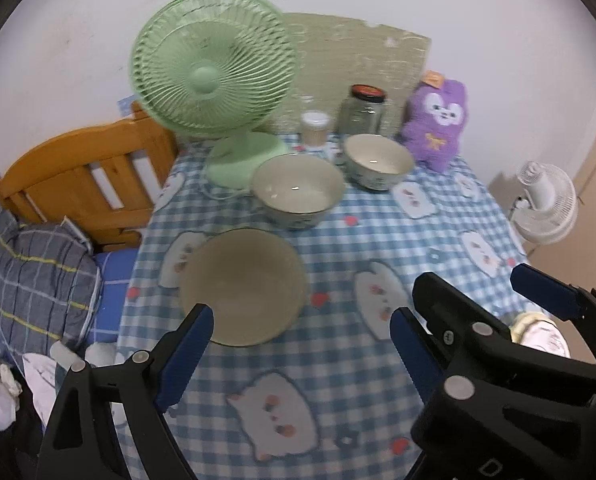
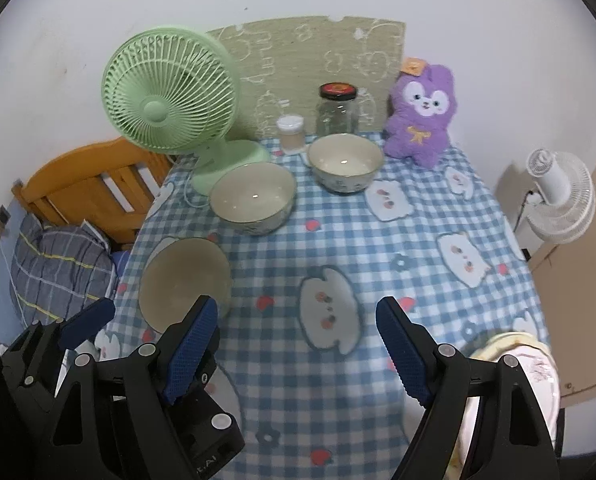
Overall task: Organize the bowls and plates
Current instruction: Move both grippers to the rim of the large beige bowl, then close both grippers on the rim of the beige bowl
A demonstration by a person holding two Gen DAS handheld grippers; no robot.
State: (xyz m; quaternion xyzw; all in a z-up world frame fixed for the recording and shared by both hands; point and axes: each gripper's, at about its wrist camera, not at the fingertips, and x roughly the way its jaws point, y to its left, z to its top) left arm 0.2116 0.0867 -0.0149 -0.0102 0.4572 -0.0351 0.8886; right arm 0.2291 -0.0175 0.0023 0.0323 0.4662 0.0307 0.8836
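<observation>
Blue-checked tablecloth is carrying everything: we're seeing two cream ceramic bowls sitting mid-table toward the far edge, a flat beige round plate by the left edge, and floral plates at the near right corner. We're holding the left gripper and right gripper wide apart, gripping nothing.

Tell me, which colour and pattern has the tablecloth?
The tablecloth is blue-and-white checked, with white cartoon animals and small red hearts; the right wrist view shows it best.

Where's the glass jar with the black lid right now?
The glass jar stands at the table's far edge, between the small white-lidded container and the purple plush toy.
</observation>
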